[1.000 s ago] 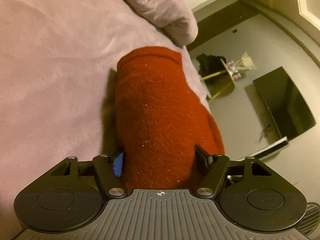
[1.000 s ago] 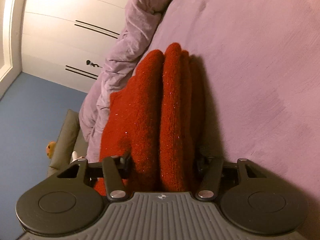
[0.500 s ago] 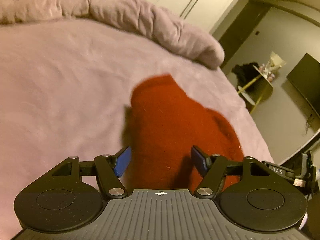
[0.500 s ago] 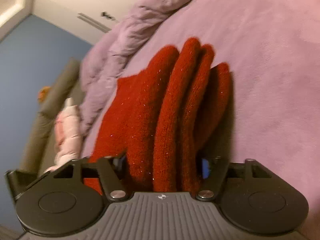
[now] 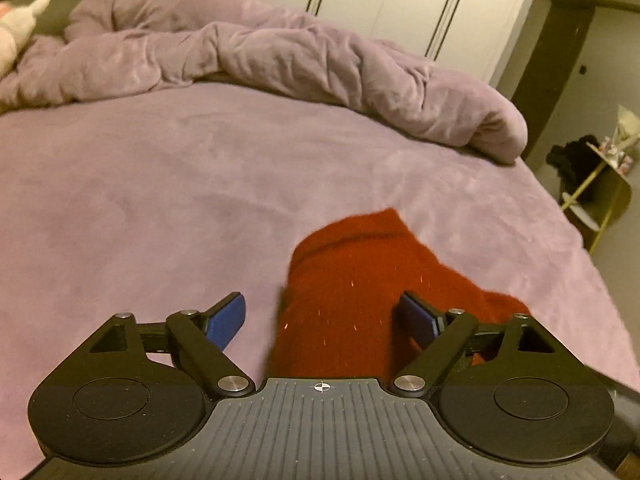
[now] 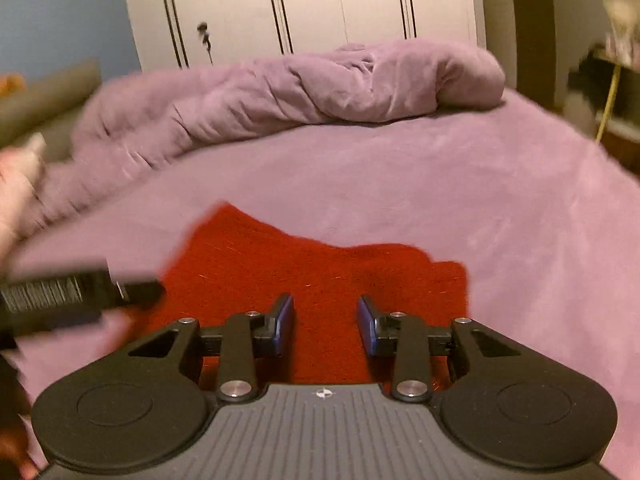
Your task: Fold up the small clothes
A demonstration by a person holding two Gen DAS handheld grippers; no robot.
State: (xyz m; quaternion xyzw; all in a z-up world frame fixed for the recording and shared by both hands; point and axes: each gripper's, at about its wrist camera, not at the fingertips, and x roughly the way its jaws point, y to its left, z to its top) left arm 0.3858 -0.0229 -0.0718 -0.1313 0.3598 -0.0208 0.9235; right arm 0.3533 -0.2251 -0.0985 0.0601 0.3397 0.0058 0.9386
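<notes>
A folded red knit garment [image 5: 360, 292] lies on the purple bed cover [image 5: 160, 200]. My left gripper [image 5: 324, 316] is open above its near left part, with the blue pads apart and nothing between them. In the right wrist view the same red garment [image 6: 320, 268] lies flat in front of my right gripper [image 6: 325, 322], which is open and empty above its near edge. The left gripper's black body [image 6: 72, 296] shows blurred at the left of that view.
A bunched purple duvet [image 5: 280, 56] lies along the far side of the bed before white wardrobe doors [image 5: 400, 0]. The bed edge drops off at the right, where a small yellow side table [image 5: 596, 196] stands. A pale soft toy [image 5: 16, 28] lies at far left.
Both grippers have opened and let go of the red garment, then drawn back and tilted up. The garment now lies flat on the bed instead of hanging in the fingers.
</notes>
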